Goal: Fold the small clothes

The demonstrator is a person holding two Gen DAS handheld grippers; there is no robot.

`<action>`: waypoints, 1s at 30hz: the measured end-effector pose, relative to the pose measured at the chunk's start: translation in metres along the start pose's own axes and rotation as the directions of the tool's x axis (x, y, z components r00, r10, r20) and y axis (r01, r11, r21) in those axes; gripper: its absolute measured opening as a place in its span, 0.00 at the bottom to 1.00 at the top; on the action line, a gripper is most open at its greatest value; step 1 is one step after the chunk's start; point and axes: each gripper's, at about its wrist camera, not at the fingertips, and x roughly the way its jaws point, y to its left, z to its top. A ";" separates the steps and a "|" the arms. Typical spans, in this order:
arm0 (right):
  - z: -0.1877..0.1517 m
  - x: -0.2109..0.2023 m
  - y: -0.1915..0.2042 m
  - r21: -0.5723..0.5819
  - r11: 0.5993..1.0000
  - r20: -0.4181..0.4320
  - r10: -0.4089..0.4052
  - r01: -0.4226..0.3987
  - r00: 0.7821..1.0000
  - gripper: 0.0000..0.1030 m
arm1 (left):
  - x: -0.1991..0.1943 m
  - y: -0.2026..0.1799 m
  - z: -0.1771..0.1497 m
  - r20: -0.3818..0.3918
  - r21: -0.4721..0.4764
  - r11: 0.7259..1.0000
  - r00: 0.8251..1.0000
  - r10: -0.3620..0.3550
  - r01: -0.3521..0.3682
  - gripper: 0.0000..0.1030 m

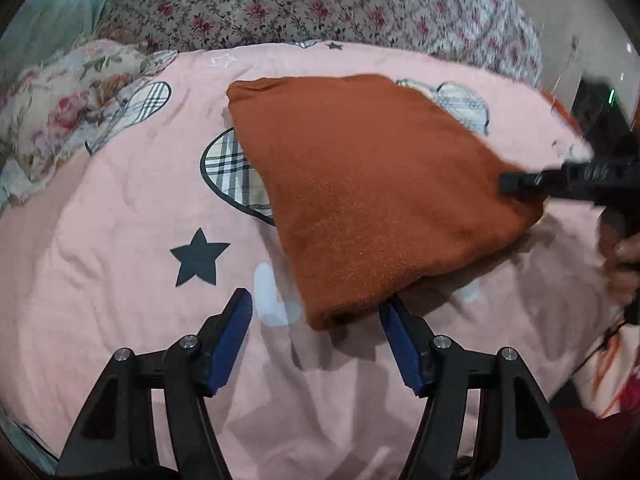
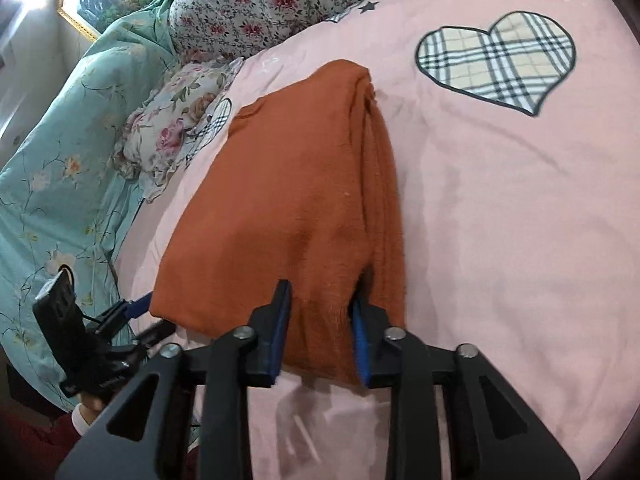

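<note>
The left wrist view looks along the left gripper [image 1: 316,312], which is held low over the pink bedspread [image 1: 100,280], its two blue-padded fingers [image 1: 234,340] spread wide apart with nothing between them. The near corner of one folded rust-orange garment [image 1: 372,184] lies just ahead of the tips, the fabric close to the right-hand pad. At the right edge of this view the right gripper [image 1: 520,182] reaches in level from the side, its tip at the garment's far corner, and the person's right hand [image 1: 620,256] shows dark behind it.

The right wrist view shows the right gripper [image 2: 320,312] also low and pointing along the bed, with a thick bunch of the garment [image 2: 288,184] sitting between its two fingers [image 2: 280,336]; both pads press against the cloth, so it is clamped on that edge. The garment lies in several layers on the bedspread [image 2: 500,220], towards the bed's left side, with its stacked edges showing along its right side. The left gripper [image 2: 132,312] appears at the lower left, tips beside the garment's corner; its fingers' spacing cannot be told from here.

One plaid heart [image 2: 496,60] shows fully on the bedspread in this view, and one small floral pillow [image 2: 176,128] lies beside the garment
</note>
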 end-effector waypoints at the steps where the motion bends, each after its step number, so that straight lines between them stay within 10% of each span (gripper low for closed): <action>1: 0.002 -0.001 0.003 -0.002 1.000 0.005 0.001 -0.001 1.000 0.06 | 0.003 -0.001 0.002 -0.008 0.001 0.999 0.999 0.033 -0.033 0.52; 3: 0.009 -0.015 0.011 -0.009 0.999 0.053 0.036 -0.035 0.998 0.05 | 0.002 0.007 0.008 -0.004 -0.072 0.996 0.998 0.060 -0.060 0.19; 9: 0.008 -0.030 0.007 -0.046 0.999 0.094 -0.015 0.019 0.995 0.05 | 0.008 -0.007 0.000 -0.033 -0.127 0.980 0.988 0.148 -0.151 0.05; 13: -0.010 0.002 -0.016 -0.052 0.987 0.015 -0.150 0.150 0.989 0.04 | 0.011 -0.021 -0.006 -0.056 -0.092 0.980 0.983 0.173 -0.178 0.04; 23: -0.008 -0.018 -0.024 0.006 0.991 -0.003 -0.133 0.133 0.991 0.20 | -0.008 0.005 -0.011 -0.094 -0.133 0.991 0.995 -0.025 0.012 0.08; 30: 0.041 -0.021 -0.019 0.034 0.997 0.090 -0.073 0.070 0.993 0.39 | -0.044 0.015 0.011 0.036 -0.161 0.973 0.986 -0.163 0.167 0.12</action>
